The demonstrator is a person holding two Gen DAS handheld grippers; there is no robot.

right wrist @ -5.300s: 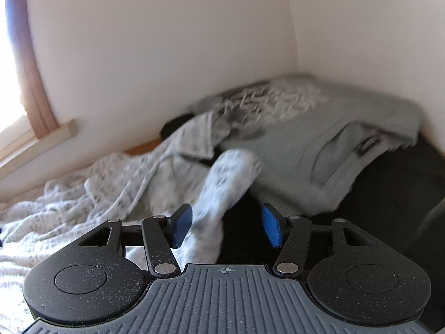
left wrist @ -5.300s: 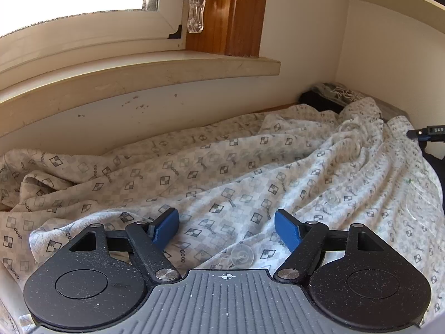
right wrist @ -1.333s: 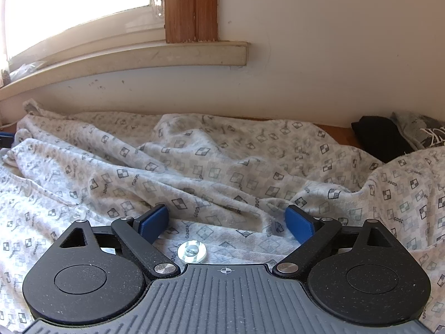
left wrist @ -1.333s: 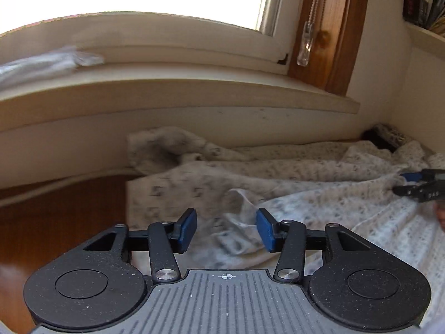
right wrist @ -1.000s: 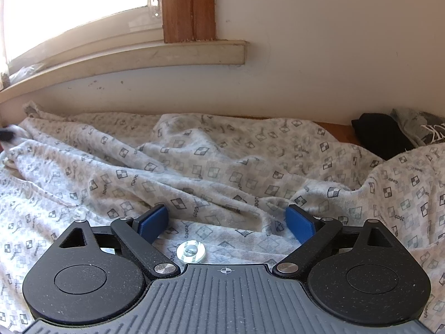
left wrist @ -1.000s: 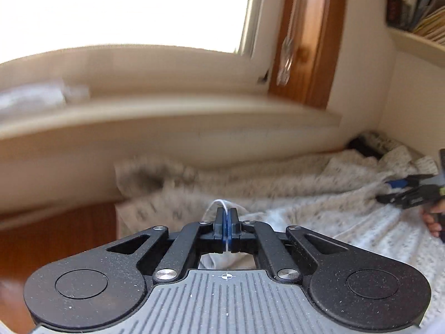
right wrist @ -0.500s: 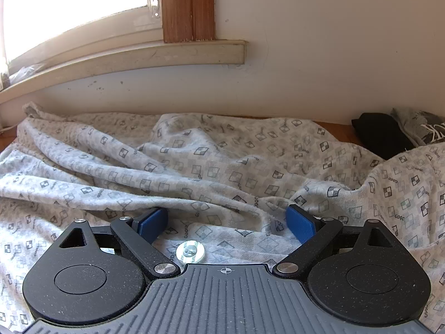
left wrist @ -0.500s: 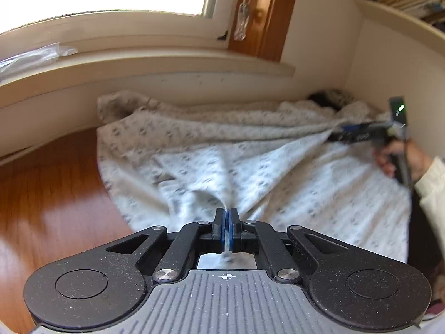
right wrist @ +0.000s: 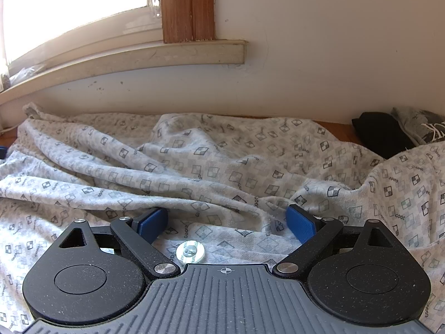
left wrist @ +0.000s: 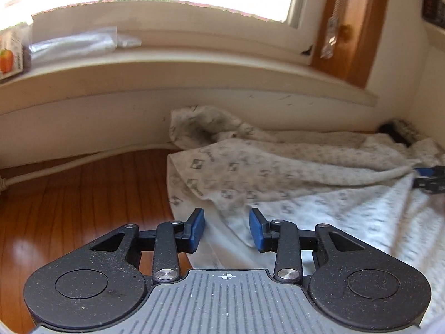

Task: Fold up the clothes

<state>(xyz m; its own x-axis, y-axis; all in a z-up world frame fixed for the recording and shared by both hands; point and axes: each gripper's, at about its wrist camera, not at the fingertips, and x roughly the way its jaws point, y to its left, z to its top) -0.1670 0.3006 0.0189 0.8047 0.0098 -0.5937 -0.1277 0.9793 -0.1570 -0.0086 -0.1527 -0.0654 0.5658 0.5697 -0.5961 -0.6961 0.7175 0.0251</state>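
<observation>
cotton shirt [left wrist: 278, 172] half spread, both grippers empty
left gripper [left wrist: 225, 229] opening, right gripper [right wrist: 226, 222] wide open: loose cloth could bunch again on the wooden table [left wrist: 83, 194].

The patterned garment [right wrist: 222, 167] carries the small printed word "GOOD", repeated among its checkered squares, clearest near the right edge of the right wrist view; the grey garment [right wrist: 425, 125] at far right bears large pale letters, too cropped to read.
</observation>
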